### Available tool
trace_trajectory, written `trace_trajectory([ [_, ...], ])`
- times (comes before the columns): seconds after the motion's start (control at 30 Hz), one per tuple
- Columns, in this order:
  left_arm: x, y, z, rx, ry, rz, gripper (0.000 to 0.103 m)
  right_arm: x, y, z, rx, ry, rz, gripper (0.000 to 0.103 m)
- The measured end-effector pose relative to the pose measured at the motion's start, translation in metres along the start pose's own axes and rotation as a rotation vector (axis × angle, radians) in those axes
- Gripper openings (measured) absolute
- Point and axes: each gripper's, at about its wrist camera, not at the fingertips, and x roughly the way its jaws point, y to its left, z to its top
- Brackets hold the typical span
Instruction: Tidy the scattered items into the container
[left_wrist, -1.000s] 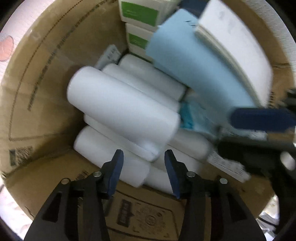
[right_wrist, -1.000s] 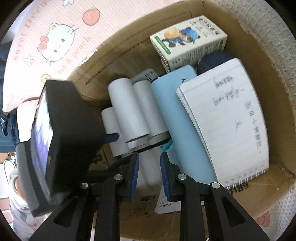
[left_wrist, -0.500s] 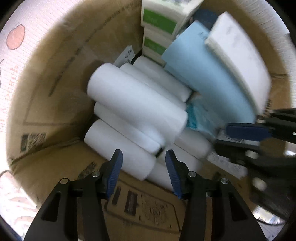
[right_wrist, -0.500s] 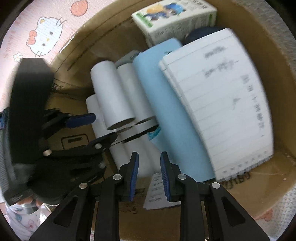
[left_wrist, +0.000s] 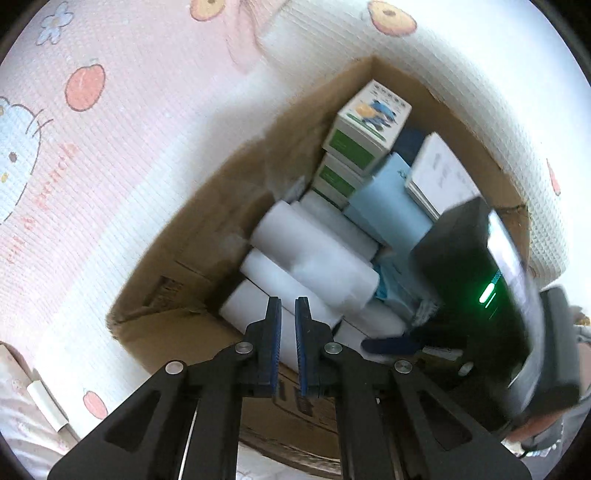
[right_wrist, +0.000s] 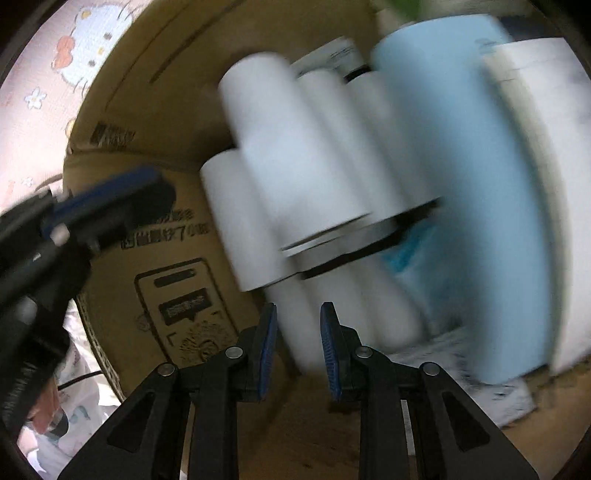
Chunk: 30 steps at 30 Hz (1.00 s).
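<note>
**Box nearly packed, both jaws empty**

Left wrist view: my left gripper (left_wrist: 287, 341) hangs above the cardboard box (left_wrist: 177, 328), over its near wall. Jaws are pinched almost together w/ nothing between them, so no grip here. Inside the box: white rolls (left_wrist: 314, 258) lie stacked on their sides against the near-left corner, prob. so they don't roll about. Two green-and-white cartons (left_wrist: 364, 136) are stacked at the far end of the box, a light-blue book (left_wrist: 391, 218) leans beside the rolls, and a white notepad (left_wrist: 439, 177) lies on top of it toward the box's right wall. The box sits on a pink-and-white cartoon mat (left_wrist: 147, 110). My other tool shows as a dark blurred body at the box's right edge.

Right wrist view: my right gripper (right_wrist: 298, 345) is down inside the box, just in front of the roll ends. Jaws are narrowly apart, a slim gap, and hold nothing; a roll shows through the gap but lies beyond the pads, as far as the blur lets me tell. Left jaws' blue tip sits over the box's left wall. Pic v. blurred.

My read: items are in, this is nudging/settling.
</note>
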Motion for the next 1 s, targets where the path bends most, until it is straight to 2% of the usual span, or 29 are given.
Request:
trace_trajectory([
  [0.07,-0.004,0.006,-0.010,-0.003,-0.021,0.007,0.009,0.008,0.007,0.001,-0.013,0.020,-0.013,0.020],
  [0.13,0.019,-0.048,0.007,-0.003,-0.040,0.002,0.009,0.014,0.012,0.004,-0.022,0.027,-0.036,0.020],
  [0.33,0.005,-0.042,-0.002,0.022,-0.090,0.044,0.009,0.017,0.020,0.017,-0.031,-0.015,-0.083,0.020],
  [0.47,0.025,-0.047,-0.010,-0.010,-0.081,0.009,0.009,0.020,0.021,0.018,-0.056,-0.014,-0.126,0.020],
  [0.63,0.044,-0.056,-0.008,0.024,-0.089,0.057,0.010,0.003,0.027,0.006,-0.107,-0.034,-0.148,0.020],
  [0.7,0.029,-0.065,-0.012,0.051,-0.105,0.093,0.013,-0.009,0.029,-0.003,-0.128,-0.052,-0.154,0.020],
  [0.77,0.022,-0.076,-0.015,0.078,-0.132,0.126,0.028,-0.021,0.032,-0.013,-0.154,-0.080,-0.170,0.020],
  [0.83,0.025,-0.079,-0.017,0.102,-0.161,0.136,0.038,-0.033,0.033,-0.022,-0.172,-0.114,-0.187,0.020],
  [1.0,0.010,-0.101,-0.031,0.140,-0.245,0.132,0.050,-0.063,0.036,-0.045,-0.202,-0.222,-0.269,0.020],
])
